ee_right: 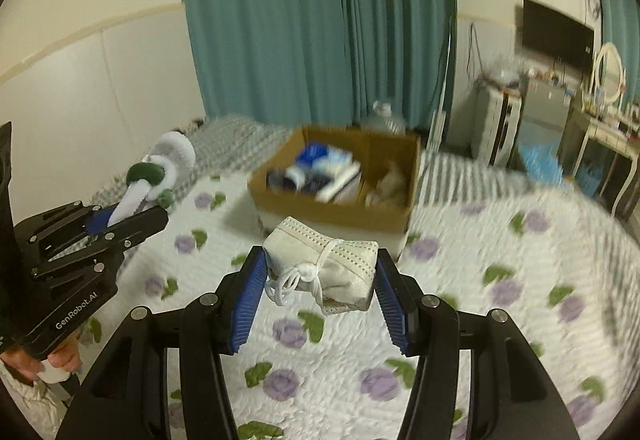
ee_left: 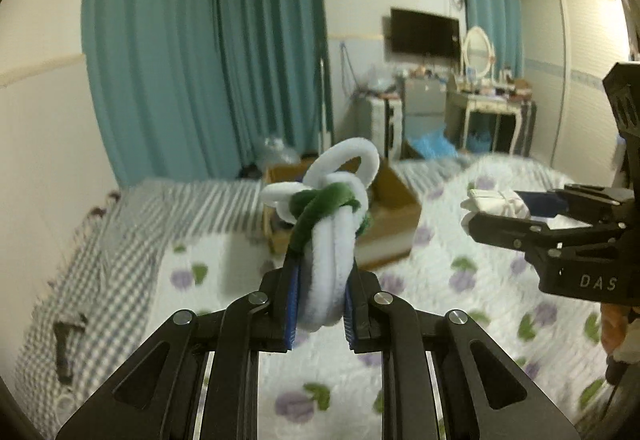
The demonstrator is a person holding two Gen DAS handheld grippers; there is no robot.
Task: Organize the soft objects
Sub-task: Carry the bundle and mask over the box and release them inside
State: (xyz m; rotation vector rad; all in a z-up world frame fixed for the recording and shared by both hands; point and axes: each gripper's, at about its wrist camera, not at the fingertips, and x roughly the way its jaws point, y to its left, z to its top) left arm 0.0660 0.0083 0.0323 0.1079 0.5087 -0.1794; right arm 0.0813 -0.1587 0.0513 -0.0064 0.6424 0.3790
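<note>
My left gripper (ee_left: 320, 304) is shut on a bundle of white fluffy loops tied with a green fuzzy band (ee_left: 330, 224), held up above the bed; it also shows at the left of the right wrist view (ee_right: 160, 172). My right gripper (ee_right: 320, 280) is shut on a folded white face mask bundle (ee_right: 324, 268) wrapped with its ear loops, held above the quilt; it also shows in the left wrist view (ee_left: 496, 202). An open cardboard box (ee_right: 332, 210) holding several blue and white soft items stands on the bed ahead of both grippers.
The bed has a white quilt with purple flowers (ee_right: 480, 320) and a grey checked blanket (ee_left: 100, 260) at the left. Teal curtains (ee_right: 300, 20), a wall TV (ee_left: 424, 32), a dressing table with mirror (ee_left: 480, 92) and a white wardrobe (ee_left: 592, 80) lie beyond.
</note>
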